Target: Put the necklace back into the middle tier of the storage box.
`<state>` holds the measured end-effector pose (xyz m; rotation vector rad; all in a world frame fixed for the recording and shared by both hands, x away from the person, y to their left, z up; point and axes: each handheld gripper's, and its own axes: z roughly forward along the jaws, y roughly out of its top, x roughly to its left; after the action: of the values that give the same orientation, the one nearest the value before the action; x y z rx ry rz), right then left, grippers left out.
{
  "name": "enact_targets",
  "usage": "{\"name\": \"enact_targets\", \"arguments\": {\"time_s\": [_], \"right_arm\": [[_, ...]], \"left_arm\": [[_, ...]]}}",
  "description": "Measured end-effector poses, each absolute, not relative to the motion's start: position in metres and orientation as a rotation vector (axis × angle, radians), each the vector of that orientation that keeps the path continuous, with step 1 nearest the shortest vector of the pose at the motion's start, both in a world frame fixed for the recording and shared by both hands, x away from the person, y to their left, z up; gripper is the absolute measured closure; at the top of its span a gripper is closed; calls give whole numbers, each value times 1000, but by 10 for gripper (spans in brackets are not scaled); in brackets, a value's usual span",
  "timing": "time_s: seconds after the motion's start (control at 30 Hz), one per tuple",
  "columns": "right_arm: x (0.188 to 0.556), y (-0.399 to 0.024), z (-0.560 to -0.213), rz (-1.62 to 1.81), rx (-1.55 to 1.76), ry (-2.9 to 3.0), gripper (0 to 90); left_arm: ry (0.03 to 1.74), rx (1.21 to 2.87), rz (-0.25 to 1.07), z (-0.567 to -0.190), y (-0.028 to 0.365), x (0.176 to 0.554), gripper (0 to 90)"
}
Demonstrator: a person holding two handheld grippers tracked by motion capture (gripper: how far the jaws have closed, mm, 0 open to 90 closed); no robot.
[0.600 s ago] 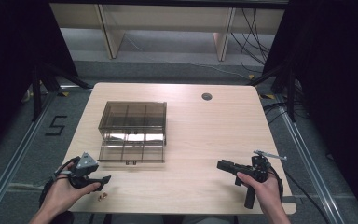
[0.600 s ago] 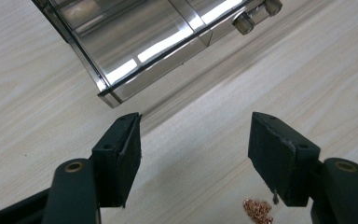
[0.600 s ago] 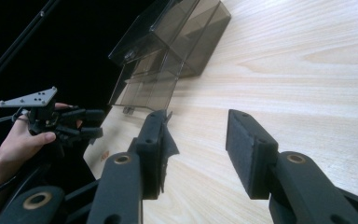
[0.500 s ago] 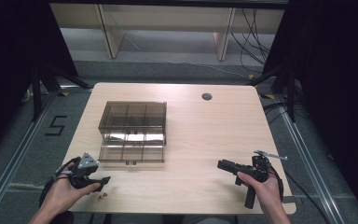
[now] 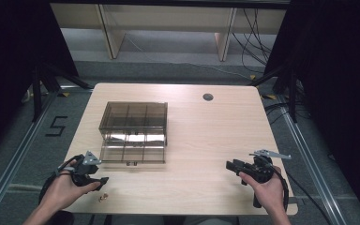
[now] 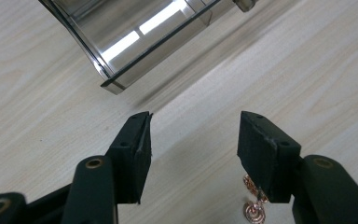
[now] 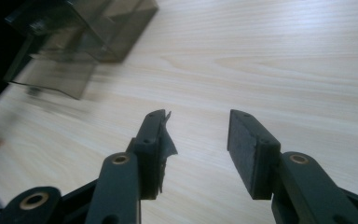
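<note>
- A person at a wooden table (image 5: 206,140) holds a gripper in each hand; a smoky plastic compartment box (image 5: 133,132) sits open on the left half, its lid laid flat toward the near edge.
- The left gripper (image 5: 93,174) hovers low at the near left corner, jaws spread wide with nothing between them.
- Small copper-coloured metal pieces (image 5: 103,198) lie on the table just beside that gripper; in the left gripper view (image 6: 254,207) they sit at the foot of one jaw, partly hidden by it.
- The right gripper (image 5: 232,165) rests well apart at the near right, jaws open and empty, pointing across the table.
- Judging by the scene, the work is at an early stage: the box stands ready, its compartments look empty, and the metal pieces are not yet picked up or sorted.
</note>
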<state>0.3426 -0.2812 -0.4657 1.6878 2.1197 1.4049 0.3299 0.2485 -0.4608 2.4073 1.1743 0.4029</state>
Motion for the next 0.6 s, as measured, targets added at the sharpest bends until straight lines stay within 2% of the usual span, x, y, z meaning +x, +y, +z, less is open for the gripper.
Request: {"name": "enact_targets", "arguments": {"time_s": [0.27, 0.43, 0.6], "right_arm": [[342, -281, -465, 1259, 1628, 2153, 605], [343, -281, -465, 1251, 1642, 2162, 617], [341, -278, -465, 1260, 1695, 2169, 618]], "left_arm": [[1100, 2537, 305, -460, 238, 332, 486], [1049, 2681, 230, -461, 232, 332, 543], [1020, 2742, 129, -464, 225, 326, 577]]}}
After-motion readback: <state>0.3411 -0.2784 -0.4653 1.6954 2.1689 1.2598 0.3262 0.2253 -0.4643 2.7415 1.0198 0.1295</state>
